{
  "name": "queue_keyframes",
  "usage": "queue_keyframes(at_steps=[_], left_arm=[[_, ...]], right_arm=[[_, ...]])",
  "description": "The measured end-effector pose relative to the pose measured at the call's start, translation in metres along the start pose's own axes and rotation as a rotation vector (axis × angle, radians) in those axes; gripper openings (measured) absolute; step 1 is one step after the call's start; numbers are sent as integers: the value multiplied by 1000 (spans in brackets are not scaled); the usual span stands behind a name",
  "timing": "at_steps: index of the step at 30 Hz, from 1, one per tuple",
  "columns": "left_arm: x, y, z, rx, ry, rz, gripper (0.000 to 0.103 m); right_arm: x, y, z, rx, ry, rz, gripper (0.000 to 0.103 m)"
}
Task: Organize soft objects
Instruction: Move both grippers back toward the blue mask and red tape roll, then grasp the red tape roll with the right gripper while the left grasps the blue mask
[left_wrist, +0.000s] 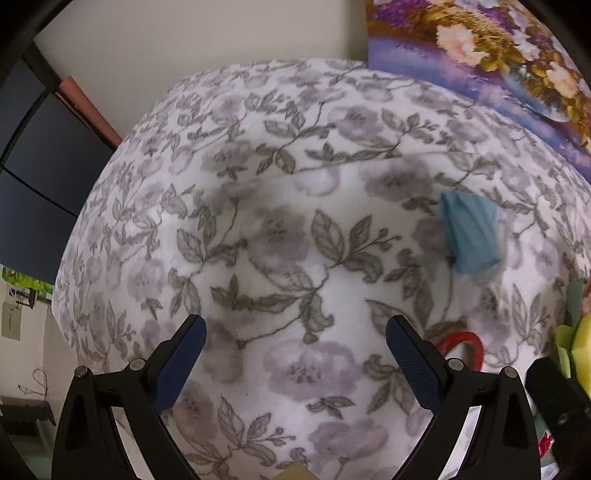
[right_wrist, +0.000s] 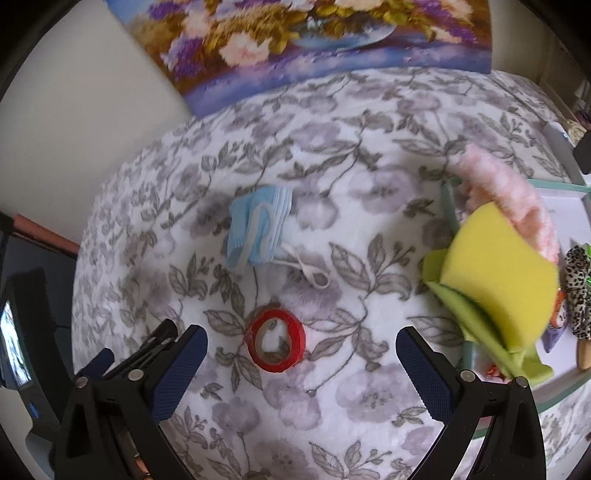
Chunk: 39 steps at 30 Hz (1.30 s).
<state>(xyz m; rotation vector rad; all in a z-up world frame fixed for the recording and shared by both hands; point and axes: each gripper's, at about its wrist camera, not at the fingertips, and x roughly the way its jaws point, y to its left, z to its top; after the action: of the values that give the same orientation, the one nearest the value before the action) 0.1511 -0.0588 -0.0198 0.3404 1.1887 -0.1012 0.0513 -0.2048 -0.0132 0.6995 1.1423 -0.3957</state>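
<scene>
A folded blue face mask (right_wrist: 258, 229) with white ear loops lies on the floral blanket (right_wrist: 369, 184); it also shows in the left wrist view (left_wrist: 471, 232). A red tape roll (right_wrist: 276, 345) lies just ahead of my right gripper (right_wrist: 301, 350), which is open and empty above the blanket. It shows partly behind the right finger in the left wrist view (left_wrist: 463, 345). A yellow sponge (right_wrist: 498, 273), green cloths (right_wrist: 461, 306) and a pink fluffy item (right_wrist: 513, 199) rest in a white tray (right_wrist: 569, 206) at right. My left gripper (left_wrist: 295, 343) is open and empty over bare blanket.
A flower painting (right_wrist: 314, 44) leans against the wall behind the blanket. A leopard-print item (right_wrist: 580, 284) lies in the tray. My left gripper shows at the lower left of the right wrist view (right_wrist: 147, 350). Dark furniture (left_wrist: 33, 177) stands beyond the blanket's left edge.
</scene>
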Motion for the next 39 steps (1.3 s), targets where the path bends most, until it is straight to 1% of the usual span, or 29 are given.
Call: queue_keyframes(at_steps=[13,23,32,34,36,39], left_arm=[[53,31,1,-79,123,6,98],[70,45,1,-98,151,12,98],[73,47,0,-97,149,8,98],[73,47,1,-96,149,8,98],[73,47,0,-95,148,9,98],[74,48,0,-92,147,11,98]], right_arm=[[59,21,-14,-34,125,-54,103],[88,34,-23,-57,181,-94,103],[96,42,-24,-98,164,-177,103],[96,44,-26,-110,157,-196,101],[97,47,-26,-125,146,-218,94],[93,45,-24,-132,136,-226,88]])
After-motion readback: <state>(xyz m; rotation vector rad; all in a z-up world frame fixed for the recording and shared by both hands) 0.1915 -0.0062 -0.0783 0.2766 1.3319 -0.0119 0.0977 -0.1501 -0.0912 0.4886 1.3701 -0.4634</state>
